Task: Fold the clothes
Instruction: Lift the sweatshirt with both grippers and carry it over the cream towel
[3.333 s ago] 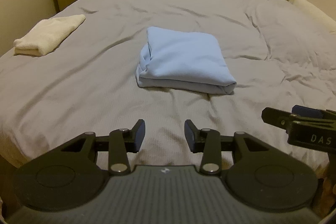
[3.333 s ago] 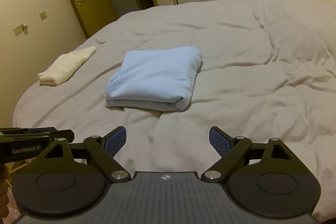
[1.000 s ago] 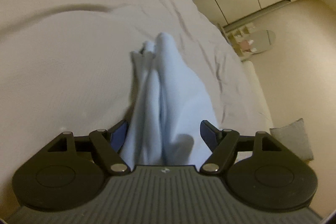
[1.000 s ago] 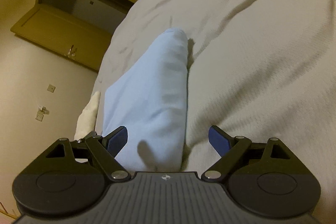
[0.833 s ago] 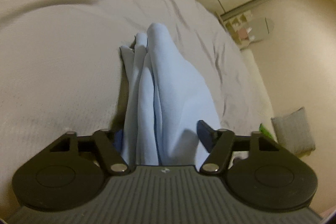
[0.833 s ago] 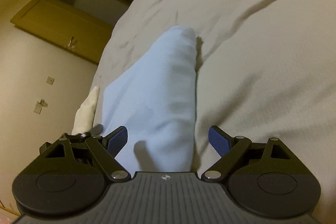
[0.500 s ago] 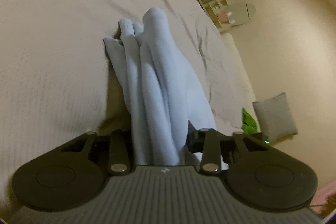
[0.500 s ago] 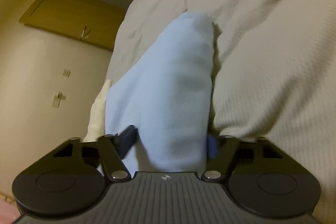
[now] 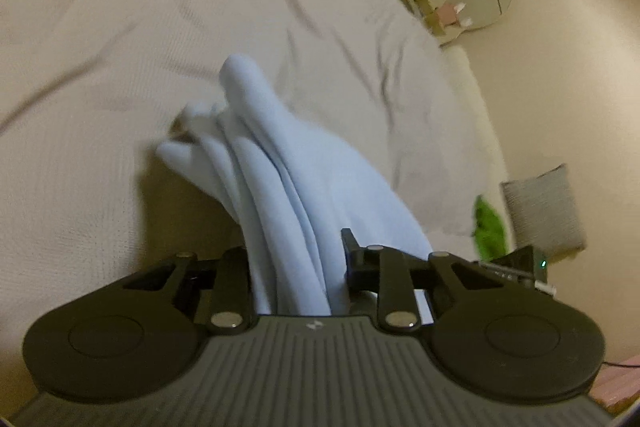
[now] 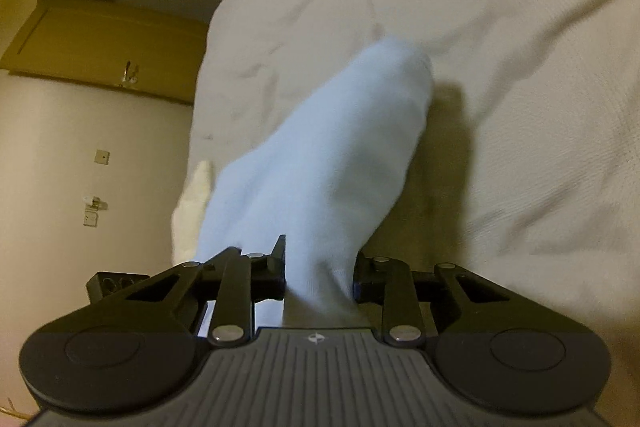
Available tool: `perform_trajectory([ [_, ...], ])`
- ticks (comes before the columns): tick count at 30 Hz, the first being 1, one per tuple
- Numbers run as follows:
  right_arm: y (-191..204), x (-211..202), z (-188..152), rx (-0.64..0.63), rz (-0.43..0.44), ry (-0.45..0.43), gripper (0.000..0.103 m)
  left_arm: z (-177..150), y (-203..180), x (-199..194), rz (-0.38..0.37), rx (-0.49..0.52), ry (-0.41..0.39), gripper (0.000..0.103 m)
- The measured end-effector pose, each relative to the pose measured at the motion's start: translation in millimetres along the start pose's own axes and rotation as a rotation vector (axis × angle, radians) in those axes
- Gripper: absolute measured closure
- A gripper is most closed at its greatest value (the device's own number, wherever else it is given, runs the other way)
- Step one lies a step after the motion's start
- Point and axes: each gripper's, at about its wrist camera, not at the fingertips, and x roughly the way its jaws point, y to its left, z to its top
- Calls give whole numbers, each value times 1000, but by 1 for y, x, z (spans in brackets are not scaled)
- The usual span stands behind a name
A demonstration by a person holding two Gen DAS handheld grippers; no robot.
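A folded light blue garment lies in thick layers on the grey bed cover. My left gripper is shut on its near edge, the layered folds bunched between the jaws. In the right wrist view the same blue garment runs away from me as a rounded bundle, and my right gripper is shut on its other near edge. The garment's near part looks raised off the bed cover, with a dark shadow under it. The fingertips are mostly hidden by cloth.
A cream folded towel lies beside the blue garment at the bed's left edge, near a wooden door. A grey cushion and something green lie on the floor to the right. Wardrobes and a mirror stand beyond.
Both grippers came down from above the bed to the garment's near edge and closed on it. In the last half second the garment has risen and shifted, blurring the view.
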Motion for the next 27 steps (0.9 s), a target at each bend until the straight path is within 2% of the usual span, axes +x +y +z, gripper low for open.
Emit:
perform_trajectory([
  [6,98,-34,-24,47,-28,-9,76,15,-27,-96,-32,-94,26,81],
  [9,135,-36,-34,41,-18,-2,76,22,-37,-135,-22,-99,11,81],
  [15,183,-10,-41,-19,34,82,76,17,-37,-206,42,-111,-86,81],
  [21,226,26,-40,-117,111,184,76,0,-31,-267,122,-146,-253,81],
  [27,272,77,-40,-179,156,265,76,12,-3,-321,166,-191,-345,81],
])
